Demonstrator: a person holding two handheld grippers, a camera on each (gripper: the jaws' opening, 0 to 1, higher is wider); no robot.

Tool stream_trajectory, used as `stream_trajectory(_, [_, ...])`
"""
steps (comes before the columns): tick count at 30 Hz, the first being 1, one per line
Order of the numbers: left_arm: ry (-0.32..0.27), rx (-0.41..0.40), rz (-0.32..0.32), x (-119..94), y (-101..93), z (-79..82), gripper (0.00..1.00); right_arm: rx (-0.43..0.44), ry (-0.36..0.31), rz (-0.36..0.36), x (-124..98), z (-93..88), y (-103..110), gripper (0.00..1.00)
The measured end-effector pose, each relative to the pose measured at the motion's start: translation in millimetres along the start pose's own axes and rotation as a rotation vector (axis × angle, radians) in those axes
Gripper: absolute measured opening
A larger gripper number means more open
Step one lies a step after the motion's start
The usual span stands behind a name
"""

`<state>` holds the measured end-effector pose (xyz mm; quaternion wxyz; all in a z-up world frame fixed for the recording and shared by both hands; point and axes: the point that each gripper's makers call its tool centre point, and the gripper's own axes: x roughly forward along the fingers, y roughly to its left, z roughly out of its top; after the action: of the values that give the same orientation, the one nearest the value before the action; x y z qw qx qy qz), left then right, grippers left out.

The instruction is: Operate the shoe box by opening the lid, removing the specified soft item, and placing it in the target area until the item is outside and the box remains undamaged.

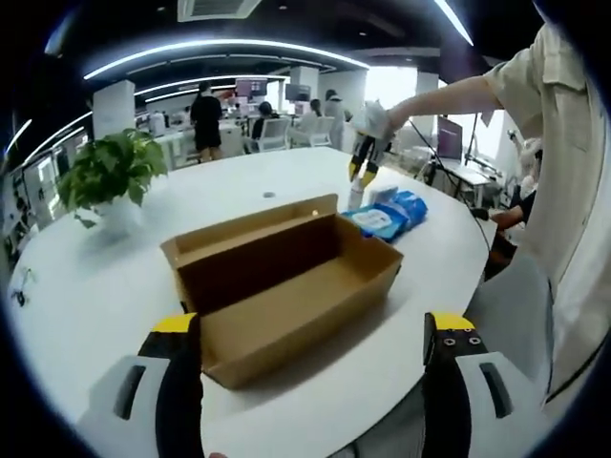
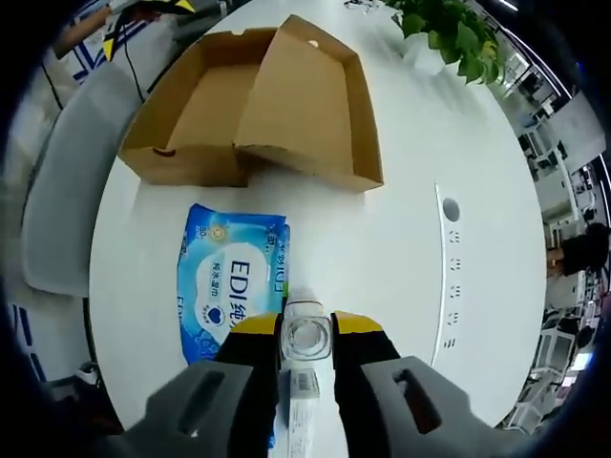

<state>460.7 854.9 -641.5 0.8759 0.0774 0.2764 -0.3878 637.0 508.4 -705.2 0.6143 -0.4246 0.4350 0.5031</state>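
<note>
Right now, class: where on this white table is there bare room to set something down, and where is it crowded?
Free: the table stretch between the open shoe box and the round port, and the patch between the box and the potted plant. Crowded: beside the box, where the blue wipes pack lies and the right gripper holds a small clear bottle.

The shoe box (image 1: 286, 281) is showing plain brown cardboard, matt and slightly rough, inside and out. The worktop (image 2: 410, 239) is looking smooth and white with a soft sheen. At seven o'clock in the right gripper view, the wipes pack (image 2: 229, 281) is gleaming as glossy blue plastic film. The small bottle (image 2: 305, 343) is looking like clear glossy plastic.
</note>
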Motion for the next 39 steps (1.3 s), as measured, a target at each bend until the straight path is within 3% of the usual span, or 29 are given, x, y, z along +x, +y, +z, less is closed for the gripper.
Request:
stream_trajectory(22, [0.017,-0.034,0.059,-0.4,19.7,-9.3,0.92,-0.019,0.001,-0.046,-2.4,0.2,-9.7,0.24])
stream_trajectory(31, [0.02,-0.053,0.165,-4.6,46.4,-14.1,0.79,0.015,-0.057,-0.098,-16.5,17.7,-13.9,0.28])
stream_trajectory(39, [0.03,-0.087,0.247,-8.8,69.4,-20.4,0.65,0.113,-0.138,-0.144,-29.3,43.7,-12.2,0.29])
